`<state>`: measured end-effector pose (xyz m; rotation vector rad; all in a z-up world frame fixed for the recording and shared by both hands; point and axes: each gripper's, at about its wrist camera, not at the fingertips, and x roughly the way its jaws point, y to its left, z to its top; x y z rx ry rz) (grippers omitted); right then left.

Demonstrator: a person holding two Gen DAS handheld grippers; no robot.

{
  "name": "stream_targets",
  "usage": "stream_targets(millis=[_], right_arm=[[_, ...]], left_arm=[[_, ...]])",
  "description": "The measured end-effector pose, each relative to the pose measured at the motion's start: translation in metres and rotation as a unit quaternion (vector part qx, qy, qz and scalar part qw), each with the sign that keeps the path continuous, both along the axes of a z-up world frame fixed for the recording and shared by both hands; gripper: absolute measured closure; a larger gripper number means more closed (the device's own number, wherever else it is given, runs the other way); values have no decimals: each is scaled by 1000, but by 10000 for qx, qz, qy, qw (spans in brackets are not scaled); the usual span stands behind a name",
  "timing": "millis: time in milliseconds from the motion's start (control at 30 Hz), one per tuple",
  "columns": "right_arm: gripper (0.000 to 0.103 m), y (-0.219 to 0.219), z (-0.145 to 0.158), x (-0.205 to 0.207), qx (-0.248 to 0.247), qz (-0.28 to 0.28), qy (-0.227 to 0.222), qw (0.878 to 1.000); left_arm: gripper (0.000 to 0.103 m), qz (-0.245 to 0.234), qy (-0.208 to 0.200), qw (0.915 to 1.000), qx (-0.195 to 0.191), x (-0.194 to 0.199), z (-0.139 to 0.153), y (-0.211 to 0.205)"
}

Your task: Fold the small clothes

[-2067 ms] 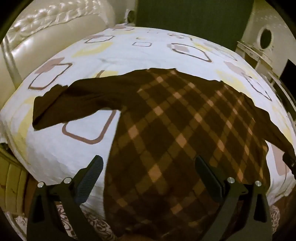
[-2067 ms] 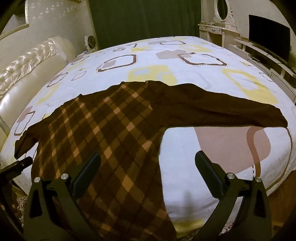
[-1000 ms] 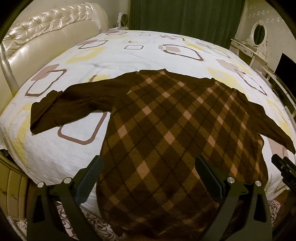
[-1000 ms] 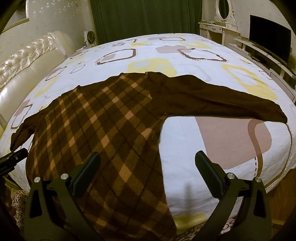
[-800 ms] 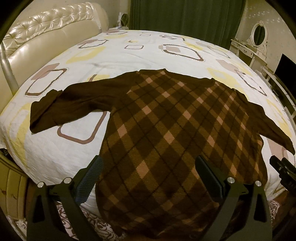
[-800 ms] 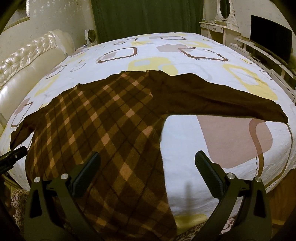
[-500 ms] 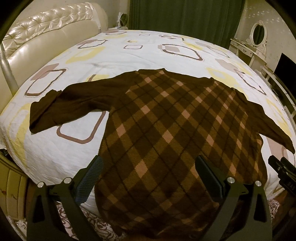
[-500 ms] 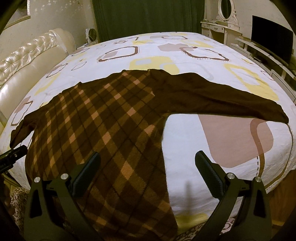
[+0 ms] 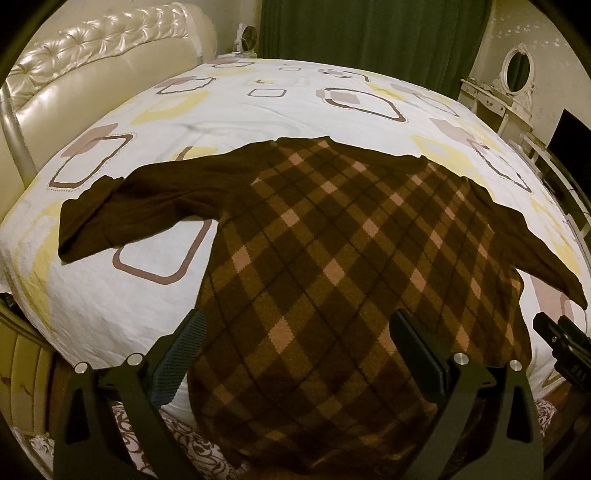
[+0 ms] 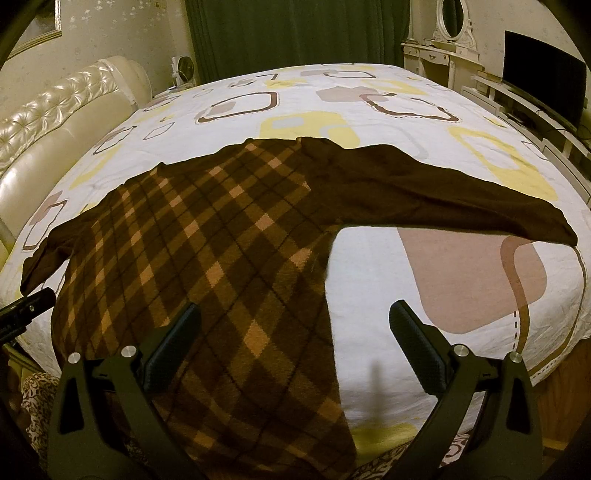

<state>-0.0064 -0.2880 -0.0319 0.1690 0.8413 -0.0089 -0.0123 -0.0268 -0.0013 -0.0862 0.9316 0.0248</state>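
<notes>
A brown plaid sweater (image 9: 332, 258) with plain dark sleeves lies flat on the bed, sleeves spread out to both sides; it also shows in the right wrist view (image 10: 207, 258). Its hem hangs over the near bed edge. My left gripper (image 9: 297, 347) is open and empty, just above the lower left part of the sweater body. My right gripper (image 10: 295, 338) is open and empty above the sweater's lower right edge. The right gripper's tip shows at the right edge of the left wrist view (image 9: 565, 350); the left gripper's tip shows at the left edge of the right wrist view (image 10: 26, 306).
The bed has a white cover (image 9: 258, 110) with brown and yellow squares. A cream tufted headboard (image 9: 92, 66) stands at the left. Green curtains (image 10: 295, 33), a white dresser with mirror (image 10: 447, 40) and a TV (image 10: 543, 81) stand beyond the bed.
Both grippers have pulled back and risen slightly, so more of the bed and room shows. The sweater lies as before. Both grippers stay open.
</notes>
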Motion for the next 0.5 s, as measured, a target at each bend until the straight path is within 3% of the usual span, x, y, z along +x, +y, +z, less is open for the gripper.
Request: stream_targets(millis=[500], right_arm=[[2,1,0,0,7,3,9,10000]], left_arm=[[4,-2,2,10000,-8,0,0,0]])
